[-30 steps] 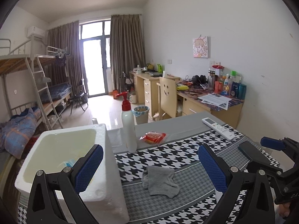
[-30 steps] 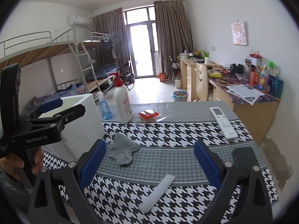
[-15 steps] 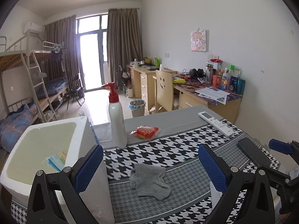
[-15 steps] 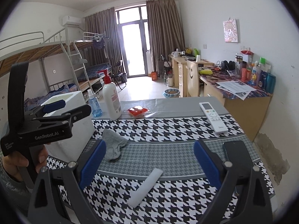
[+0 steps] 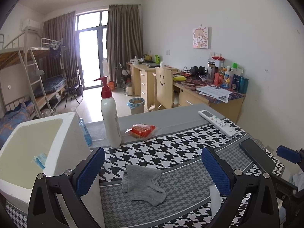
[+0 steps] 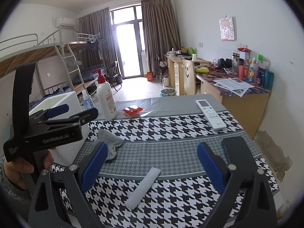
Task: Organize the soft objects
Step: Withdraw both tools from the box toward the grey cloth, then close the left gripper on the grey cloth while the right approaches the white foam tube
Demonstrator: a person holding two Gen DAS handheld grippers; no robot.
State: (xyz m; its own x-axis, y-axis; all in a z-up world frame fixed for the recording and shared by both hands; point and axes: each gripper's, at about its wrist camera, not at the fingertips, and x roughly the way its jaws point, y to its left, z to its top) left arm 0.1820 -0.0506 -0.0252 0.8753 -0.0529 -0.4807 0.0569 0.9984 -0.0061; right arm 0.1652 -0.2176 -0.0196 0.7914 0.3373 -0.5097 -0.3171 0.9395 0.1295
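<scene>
- Your left gripper (image 5: pixel 153 168) is wide open and holds nothing. Its two blue pads (image 5: pixel 90 169) stand far apart, one on each side of the gray sock.
- That gray sock (image 5: pixel 142 184) lies crumpled and flat on the checked tablecloth (image 5: pixel 171 146), right in the middle of the left view, at about 6 o'clock from the pump bottle (image 5: pixel 110 114).
- Your right gripper (image 6: pixel 152 170) is wide open too, with nothing in it. A thin white strip (image 6: pixel 143 188) lies on the cloth between its fingers.
- At 9 o'clock from the sock stands the white foam box (image 5: pixel 66 133). It is open on top and looks like the place for soft things.
- I think you are at the reaching step: the sock is not picked up yet.
- Next, bring the left gripper down over the sock, close on a thick fold of it, and lift.
- Then carry it toward 9 o'clock and let go over the box.
- Leave the remote (image 5: pixel 218 122) and the phone (image 5: pixel 256 156) alone. They are hard things, out at 2 and 3 o'clock from the sock.
</scene>
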